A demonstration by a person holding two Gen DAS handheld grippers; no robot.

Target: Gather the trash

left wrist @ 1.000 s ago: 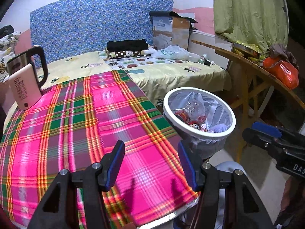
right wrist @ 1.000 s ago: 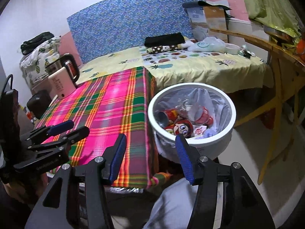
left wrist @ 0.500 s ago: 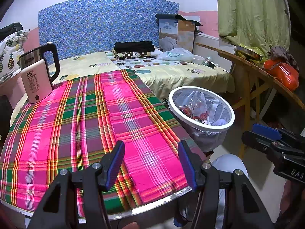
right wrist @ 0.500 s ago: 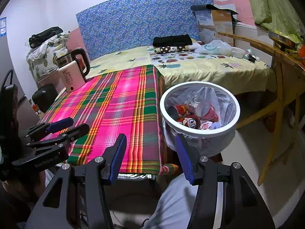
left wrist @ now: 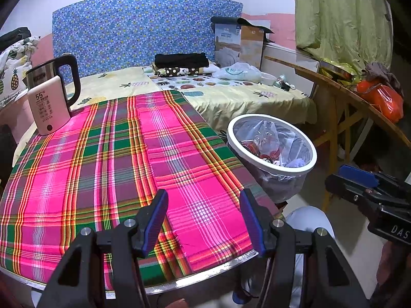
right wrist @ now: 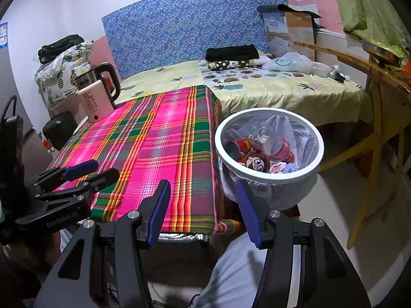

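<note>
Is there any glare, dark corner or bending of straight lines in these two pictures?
Left wrist view: corners are black, the headboard bows, and the plaid cloth shines brightly at its pink bands. Right wrist view: the same black corners, and the white bin rim is sharp, without glare.

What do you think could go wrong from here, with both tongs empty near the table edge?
1. The bin sits right against the table's corner; a swing of the right tongs could tip it and spill the cans.
2. The left tongs hover low over the cloth; snagging it might drag the kettle standing on it.
</note>
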